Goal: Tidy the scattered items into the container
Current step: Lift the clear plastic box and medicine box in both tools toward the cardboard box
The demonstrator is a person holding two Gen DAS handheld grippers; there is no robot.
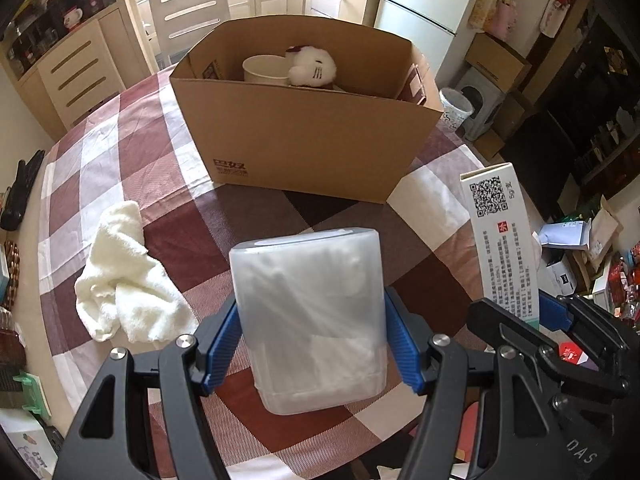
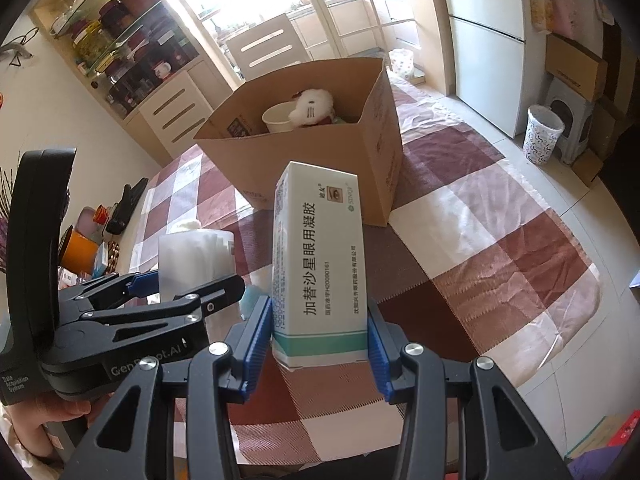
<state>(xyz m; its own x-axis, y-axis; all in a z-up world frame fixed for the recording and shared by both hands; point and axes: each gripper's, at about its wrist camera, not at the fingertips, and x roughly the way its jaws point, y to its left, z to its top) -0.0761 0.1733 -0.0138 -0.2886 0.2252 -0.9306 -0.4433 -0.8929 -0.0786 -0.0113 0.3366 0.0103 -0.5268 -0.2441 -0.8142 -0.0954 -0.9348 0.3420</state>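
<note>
My left gripper (image 1: 312,344) is shut on a translucent plastic box (image 1: 308,312) with white contents, held above the checked tablecloth. My right gripper (image 2: 318,340) is shut on a white and green medicine carton (image 2: 318,260) with Chinese print. Each gripper shows in the other's view: the right gripper (image 1: 516,312) with the carton (image 1: 502,236) at the right edge, the left gripper (image 2: 184,284) with the plastic box (image 2: 196,260) at the left. Ahead stands an open cardboard box (image 1: 308,144) (image 2: 304,160) holding a paper cup (image 1: 264,70) and a white plush toy (image 1: 312,66).
A crumpled white towel (image 1: 124,280) lies on the table (image 1: 168,184) left of the plastic box. A chair (image 1: 188,12) stands behind the cardboard box. Cluttered items sit beyond the table's left and right edges. A bin (image 2: 542,134) and a fridge (image 2: 484,36) stand at the right.
</note>
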